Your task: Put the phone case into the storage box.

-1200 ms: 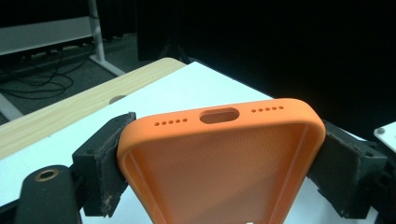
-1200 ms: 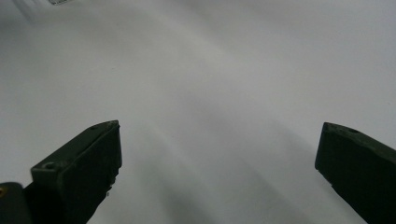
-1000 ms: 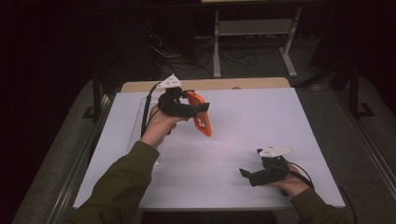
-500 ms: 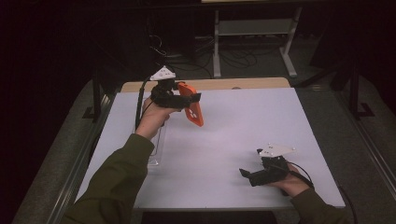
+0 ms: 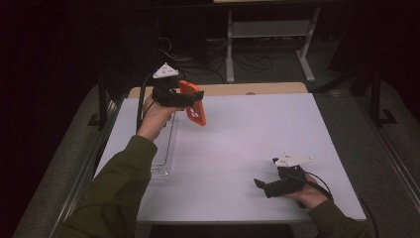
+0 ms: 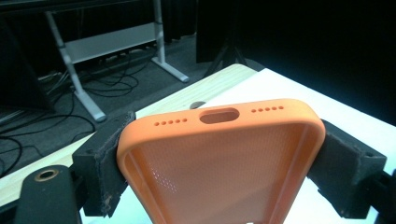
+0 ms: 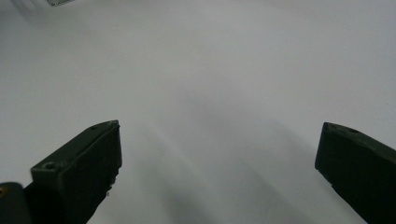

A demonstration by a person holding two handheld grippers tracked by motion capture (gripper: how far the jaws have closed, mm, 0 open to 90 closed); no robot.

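Left gripper (image 5: 190, 101): it is clamping the orange phone case (image 5: 192, 102) by its two long sides, pads pressing on both edges, and holding it in the air over the far left part of the white table (image 5: 257, 139).
Phone case: it is sticking out ahead of the jaws, open side up, its port end farthest from the hand.
Clear tray (image 5: 165, 144): it is lying on the table below and just behind that gripper, looking empty.
Right gripper (image 5: 262, 185): it is resting low at the near right, jaws spread wide with nothing between them.
Progress: the case is picked up and in transit, I judge; setting it down and letting go are left.
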